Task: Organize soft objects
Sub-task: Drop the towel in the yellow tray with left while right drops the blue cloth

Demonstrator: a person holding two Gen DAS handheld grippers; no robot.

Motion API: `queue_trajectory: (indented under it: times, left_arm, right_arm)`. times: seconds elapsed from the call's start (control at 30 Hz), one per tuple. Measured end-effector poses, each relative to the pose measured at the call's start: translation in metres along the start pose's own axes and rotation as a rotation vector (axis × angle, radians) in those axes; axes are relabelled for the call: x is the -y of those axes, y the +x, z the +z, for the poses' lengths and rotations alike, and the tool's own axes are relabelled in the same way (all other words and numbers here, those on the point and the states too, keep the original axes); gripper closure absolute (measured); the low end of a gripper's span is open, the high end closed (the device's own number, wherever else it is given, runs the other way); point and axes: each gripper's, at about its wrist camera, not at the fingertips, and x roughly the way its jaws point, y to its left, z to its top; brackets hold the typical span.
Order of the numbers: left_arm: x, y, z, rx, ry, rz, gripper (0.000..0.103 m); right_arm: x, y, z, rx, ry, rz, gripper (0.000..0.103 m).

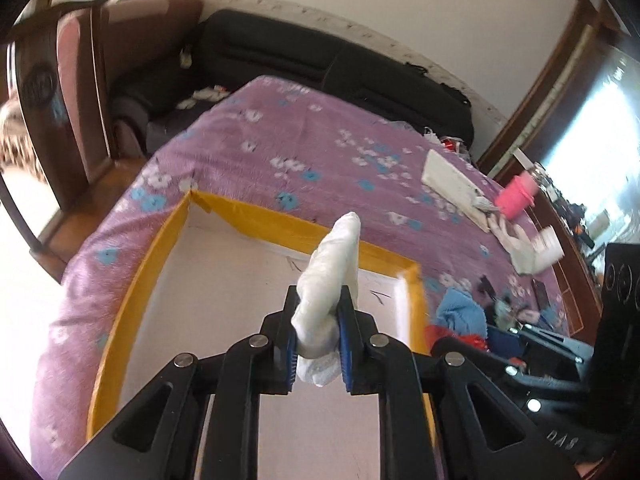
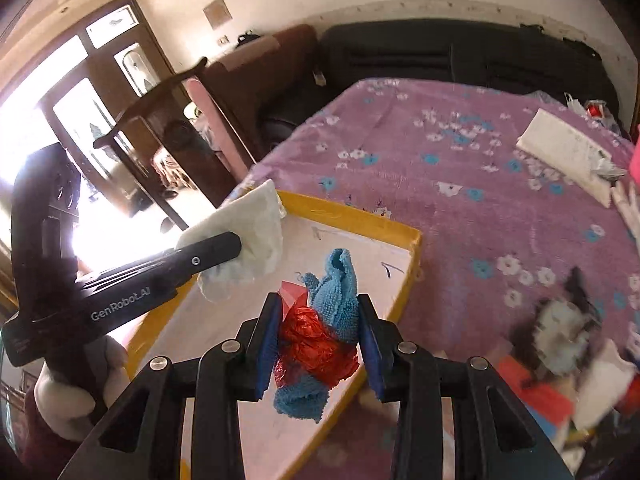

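Above one yellow tray point(image 1: 160, 248), left claw point(image 1: 318, 312) clamps one white cloth point(image 1: 332, 264); right claw point(image 2: 318, 316) clamps blue cloth point(image 2: 336, 292).

— Any writing you can read?
— One brand: "GenRobot.AI" in pale letters along the black body of the left gripper point(image 2: 240, 246), seen from the right wrist camera.
— Anything on the tray point(image 2: 414, 240) beside it?
— A hand-drawn black mark on its white floor, near the far right corner; it looks like a "7" or a tick, I cannot tell which.
— And from the left wrist camera?
— Pale letters on a black part at the lower right, right of the tray point(image 1: 168, 232), too blurred to read.
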Motion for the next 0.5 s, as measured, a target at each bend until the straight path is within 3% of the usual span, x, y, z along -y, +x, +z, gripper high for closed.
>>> queue_trajectory:
  times: [0.07,0.17,0.23,0.33,0.4,0.5]
  left_arm:
    - [-0.005,0.012,0.000,-0.010,-0.027,-0.003,0.087]
    - [-0.009,0.020,0.002,-0.005,-0.043,-0.003,0.078]
    - [-0.009,0.020,0.001,0.004,-0.044,0.013,0.060]
    - [-0.010,0.015,0.001,0.024,-0.041,0.037,0.046]
    - [-0.012,0.011,0.000,0.031,-0.045,0.043,0.045]
    - [-0.011,-0.004,-0.004,0.041,-0.055,0.041,0.044]
  right_arm:
    - [0.002,0.016,0.005,-0.015,0.002,-0.007,0.062]
    - [0.006,0.032,0.011,-0.032,0.002,-0.012,0.062]
    - [0.007,0.040,0.014,-0.038,-0.008,-0.028,0.061]
    - [0.008,0.047,0.015,-0.040,-0.018,-0.044,0.055]
    - [0.009,0.045,0.015,-0.033,-0.008,-0.041,0.043]
    - [0.011,0.027,0.013,0.009,-0.003,-0.037,0.043]
